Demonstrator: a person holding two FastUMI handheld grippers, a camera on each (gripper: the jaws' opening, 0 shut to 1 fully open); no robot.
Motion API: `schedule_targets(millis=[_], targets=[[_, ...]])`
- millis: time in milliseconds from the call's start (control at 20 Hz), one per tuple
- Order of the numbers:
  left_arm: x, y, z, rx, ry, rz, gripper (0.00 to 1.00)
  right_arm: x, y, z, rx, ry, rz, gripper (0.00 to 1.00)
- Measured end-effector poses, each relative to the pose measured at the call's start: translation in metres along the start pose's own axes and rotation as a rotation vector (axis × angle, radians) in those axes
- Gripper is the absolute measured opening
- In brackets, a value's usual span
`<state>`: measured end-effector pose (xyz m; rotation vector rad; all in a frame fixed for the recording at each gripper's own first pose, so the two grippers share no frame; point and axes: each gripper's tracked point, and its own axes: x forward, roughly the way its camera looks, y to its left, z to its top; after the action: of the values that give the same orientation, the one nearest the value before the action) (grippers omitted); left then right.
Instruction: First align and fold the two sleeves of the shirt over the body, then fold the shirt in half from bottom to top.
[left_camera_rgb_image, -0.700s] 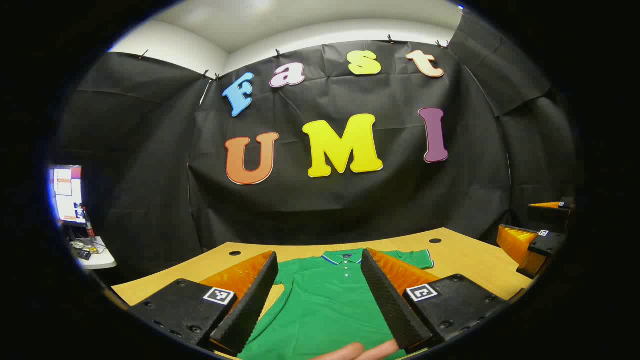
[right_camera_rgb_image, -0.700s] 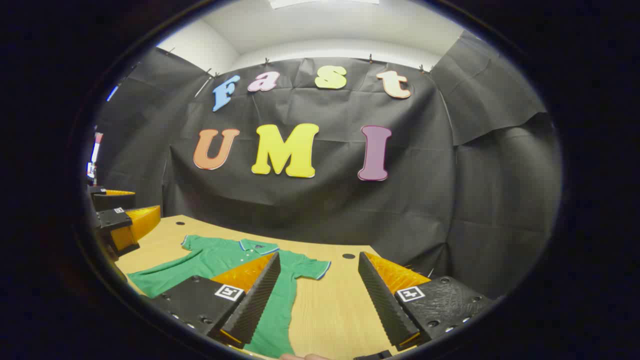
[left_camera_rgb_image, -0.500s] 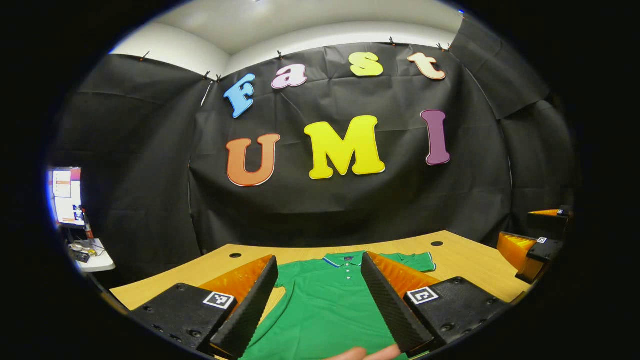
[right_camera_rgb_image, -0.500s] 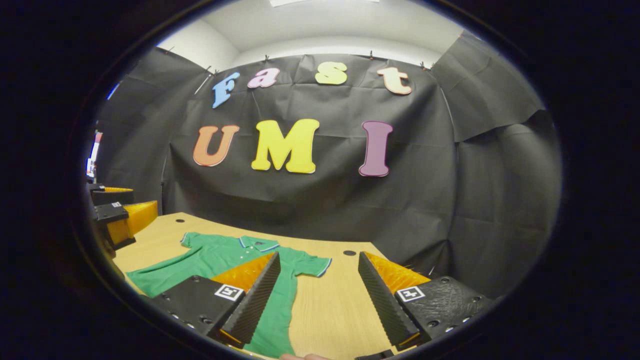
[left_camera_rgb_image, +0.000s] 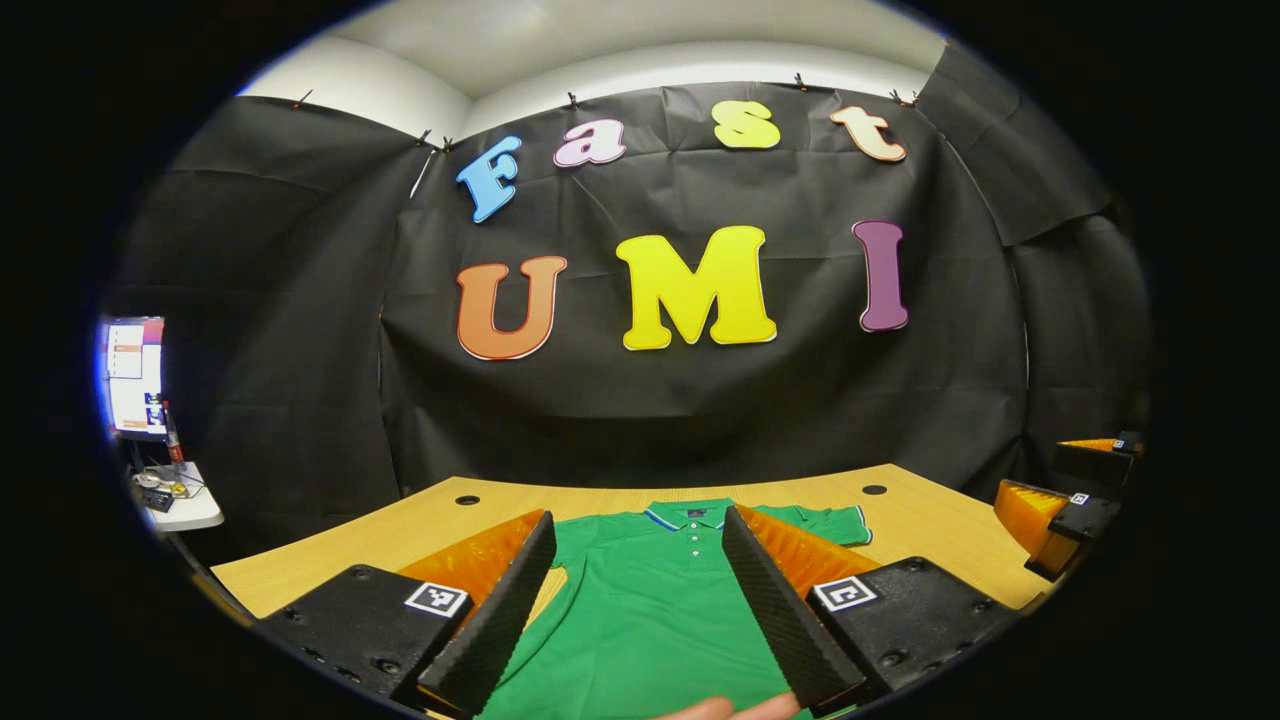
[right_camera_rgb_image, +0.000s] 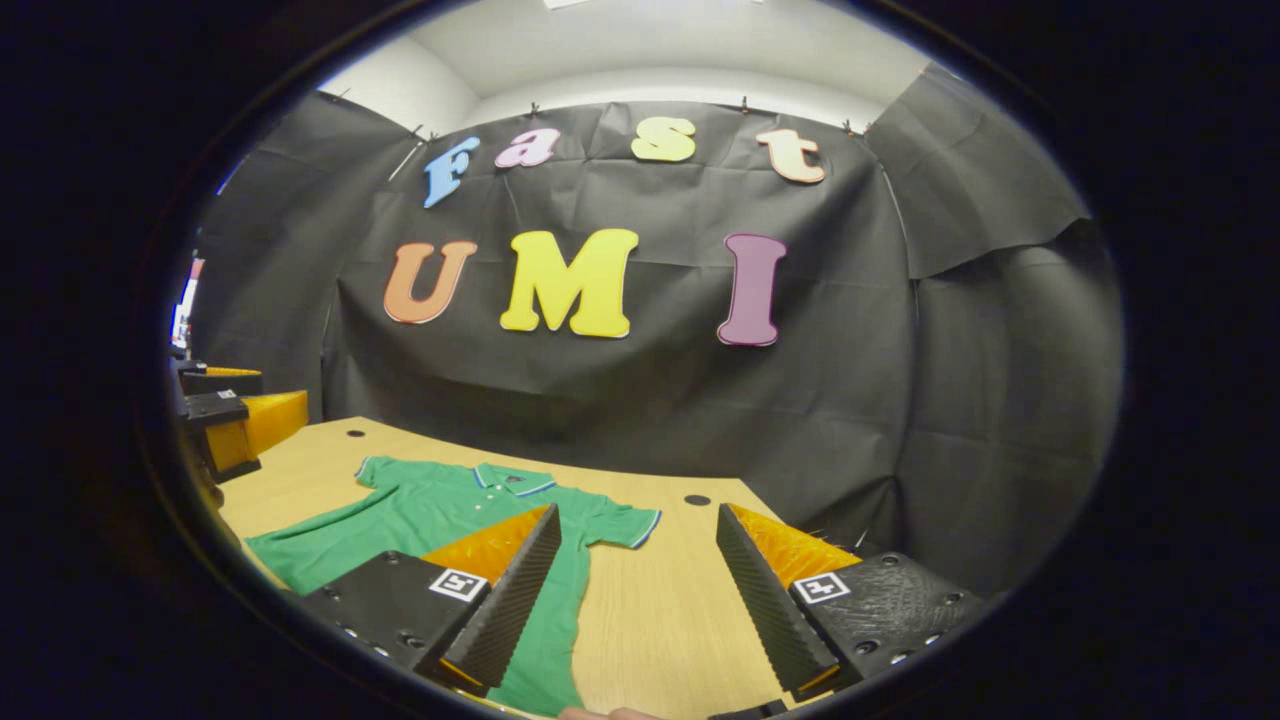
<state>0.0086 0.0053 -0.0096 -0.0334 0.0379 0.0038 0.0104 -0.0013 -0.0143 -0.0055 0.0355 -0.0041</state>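
A green shirt (left_camera_rgb_image: 650, 610) is laid flat on the table (left_camera_rgb_image: 930, 520), front up, with its collar (left_camera_rgb_image: 688, 516) toward the booth's black wall. Both sleeves are spread out to the sides and no fold is seen in the body.

In the left gripper view, the left gripper (left_camera_rgb_image: 640, 610) is held above the shirt's body, its jaws spread wide, and nothing is gripped between them. The buttoned placket is seen in the gap between the fingers (left_camera_rgb_image: 495, 625). A fingertip of a hand (left_camera_rgb_image: 725, 708) is caught at the bottom edge, just below the shirt's lower part. The right gripper (left_camera_rgb_image: 1075, 495) is seen far off at the right edge, beyond the table's right side, well apart from the shirt; whether it touches the table cannot be told from there.

In the right gripper view, the right gripper (right_camera_rgb_image: 640, 600) is held wide open over bare table beside the shirt (right_camera_rgb_image: 440, 505), and nothing is gripped. The nearer sleeve (right_camera_rgb_image: 625, 522) lies just behind its left finger. The left gripper (right_camera_rgb_image: 235, 420) is seen at the far left edge.

A monitor (left_camera_rgb_image: 135, 375) is seen on a side table at the left.
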Motion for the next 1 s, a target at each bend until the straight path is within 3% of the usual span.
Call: schedule_targets(millis=[400,550,800,1000], targets=[[0.002,-0.001,-0.004,0.003,0.008,-0.002,1.00,0.010,-0.003,-0.001,0.052,0.021,0.001,0.95],[0.002,-0.002,-0.007,0.015,0.019,0.001,1.00,0.031,-0.008,0.009,-0.006,0.015,-0.020,0.95],[0.002,-0.001,-0.002,0.014,0.002,0.007,1.00,0.098,-0.006,0.022,-0.032,0.065,-0.019,0.95],[-0.003,0.010,0.007,0.015,-0.009,0.027,1.00,0.171,-0.005,0.000,0.029,0.198,-0.025,0.96]])
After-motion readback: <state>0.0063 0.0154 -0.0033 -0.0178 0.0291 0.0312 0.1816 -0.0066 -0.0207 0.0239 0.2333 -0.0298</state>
